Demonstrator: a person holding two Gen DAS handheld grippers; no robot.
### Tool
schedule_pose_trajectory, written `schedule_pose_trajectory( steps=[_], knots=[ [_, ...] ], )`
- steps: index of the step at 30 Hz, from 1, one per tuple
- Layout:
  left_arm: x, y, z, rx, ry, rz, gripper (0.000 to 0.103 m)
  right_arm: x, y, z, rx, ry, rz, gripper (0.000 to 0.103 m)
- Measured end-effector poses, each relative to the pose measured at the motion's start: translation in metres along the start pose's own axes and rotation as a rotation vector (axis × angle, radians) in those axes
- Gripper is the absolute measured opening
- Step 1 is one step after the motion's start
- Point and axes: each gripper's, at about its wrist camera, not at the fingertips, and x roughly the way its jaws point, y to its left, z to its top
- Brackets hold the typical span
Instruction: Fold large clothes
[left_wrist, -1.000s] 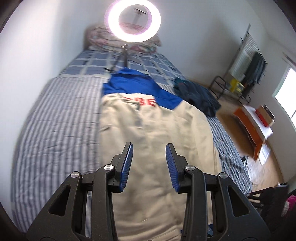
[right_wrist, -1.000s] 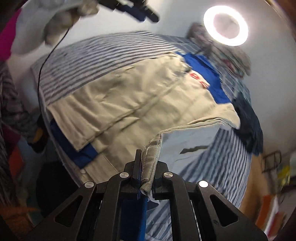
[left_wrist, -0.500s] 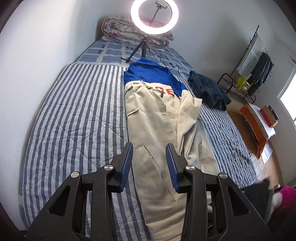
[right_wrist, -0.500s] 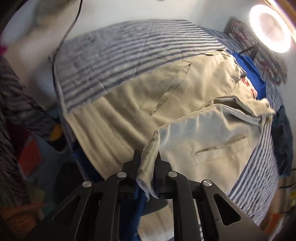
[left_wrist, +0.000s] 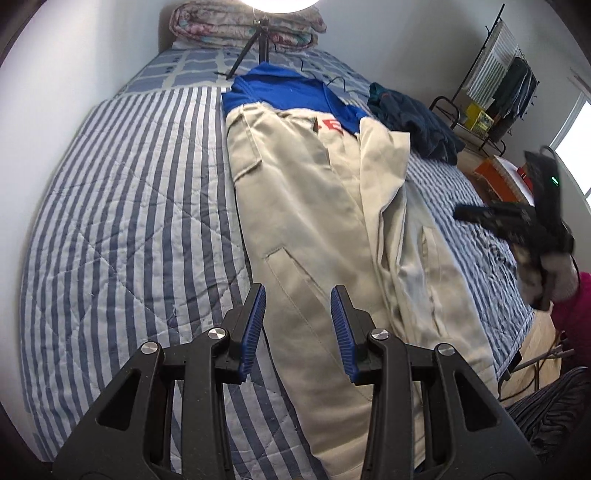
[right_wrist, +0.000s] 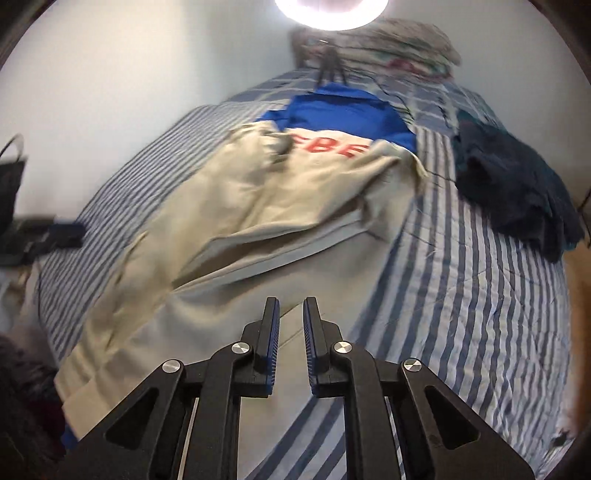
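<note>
We hold our left gripper (left_wrist: 297, 317) above the bed with its blue-padded jaws spread wide and nothing between them; the beige trousers (left_wrist: 314, 206) show through the gap. Our right gripper (right_wrist: 290, 328) has its jaws parted by a narrow gap, also empty, hovering over the near end of the trousers (right_wrist: 258, 206). The trousers lie lengthwise down the middle of the striped quilt (left_wrist: 129, 203), one leg folded over the other, on top of a blue-and-cream garment (left_wrist: 291, 92) that sticks out at twelve o'clock. A dark heap of clothes (right_wrist: 517, 184) sits at two o'clock in the right wrist view.
</note>
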Motion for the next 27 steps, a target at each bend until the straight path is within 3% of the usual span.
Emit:
schedule_pose_trajectory(
  steps=[4, 10, 16, 19, 21, 23, 26, 27],
  knots=[
    [0.007, 0.008, -0.001, -0.017, 0.017, -0.012, 0.037, 0.028, -0.037, 0.014, 0.104, -0.020, 0.009, 0.011],
    [0.002, 0.023, 0.003, -0.052, -0.003, -0.014, 0.037, 0.071, -0.047, 0.036, 0.117, -0.002, 0.000, 0.011],
    [-0.008, 0.035, 0.002, -0.091, -0.022, -0.029, 0.037, 0.107, -0.028, 0.096, 0.112, -0.055, 0.074, 0.011],
    [-0.011, 0.039, 0.002, -0.107, -0.026, -0.047, 0.037, 0.137, -0.005, 0.120, 0.079, -0.014, 0.112, 0.011],
    [-0.011, 0.038, 0.001, -0.114, -0.022, -0.051, 0.037, 0.154, 0.012, 0.126, 0.035, 0.036, 0.079, 0.011],
    [-0.010, 0.040, -0.001, -0.131, -0.011, -0.070, 0.037, 0.147, 0.026, 0.126, -0.015, 0.033, 0.020, 0.011],
    [-0.003, 0.043, -0.010, -0.184, 0.030, -0.122, 0.056, 0.107, 0.023, 0.112, 0.024, 0.008, 0.066, 0.011],
    [0.000, 0.044, -0.015, -0.202, 0.048, -0.138, 0.057, 0.091, 0.021, 0.106, 0.028, 0.003, 0.061, 0.011]
  ],
)
